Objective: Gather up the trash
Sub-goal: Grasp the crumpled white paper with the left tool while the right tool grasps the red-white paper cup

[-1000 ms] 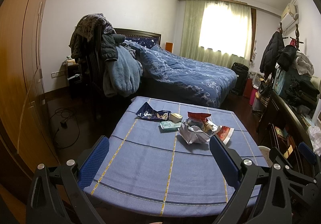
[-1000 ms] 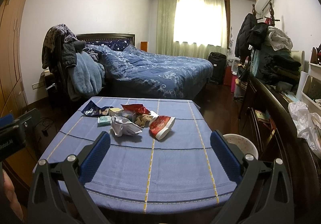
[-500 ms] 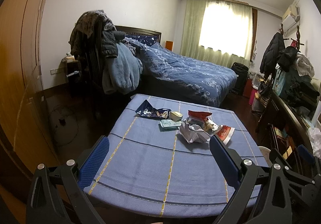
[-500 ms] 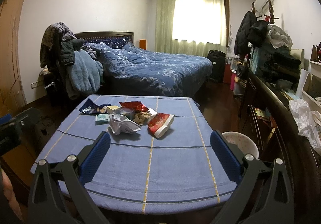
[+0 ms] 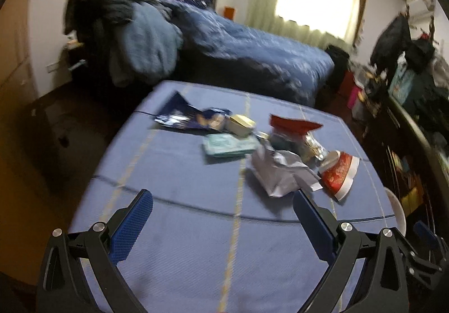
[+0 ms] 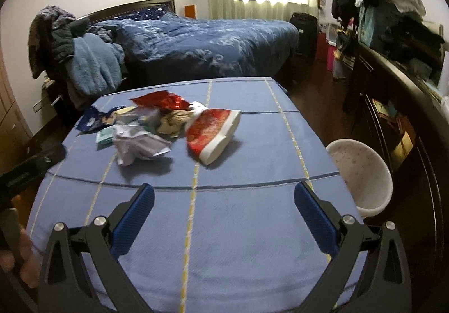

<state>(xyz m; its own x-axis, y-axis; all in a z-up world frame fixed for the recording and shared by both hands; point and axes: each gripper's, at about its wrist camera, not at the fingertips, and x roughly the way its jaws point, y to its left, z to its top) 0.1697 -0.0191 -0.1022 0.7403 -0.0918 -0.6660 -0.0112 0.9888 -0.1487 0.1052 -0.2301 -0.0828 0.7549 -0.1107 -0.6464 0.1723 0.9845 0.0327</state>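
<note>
A heap of trash lies on the blue cloth-covered table (image 6: pixel 247 217): a red-and-white snack bag (image 6: pixel 213 130) (image 5: pixel 339 175), a crumpled silver wrapper (image 6: pixel 140 146) (image 5: pixel 280 172), a red foil wrapper (image 6: pixel 160 101) (image 5: pixel 291 125), a dark blue wrapper (image 5: pixel 185 118) (image 6: pixel 92 121), a pale green packet (image 5: pixel 227 146) and a small round tub (image 5: pixel 240 123). My left gripper (image 5: pixel 223 198) hangs open over the near half of the table, short of the silver wrapper. My right gripper (image 6: pixel 224 191) is open too, nothing between its fingers, below the red-and-white bag.
A white bin (image 6: pixel 362 172) stands at the table's right edge. A bed with a blue quilt (image 6: pixel 213 41) lies behind, a chair piled with clothes (image 6: pixel 81 60) at its left. A dark cabinet (image 6: pixel 398 105) runs along the right wall. A hand (image 6: pixel 19 259) shows at lower left.
Both grippers have moved forward and tilted down toward the table, so the trash heap looks larger and closer. Both stay open. The left view is blurred by motion.
</note>
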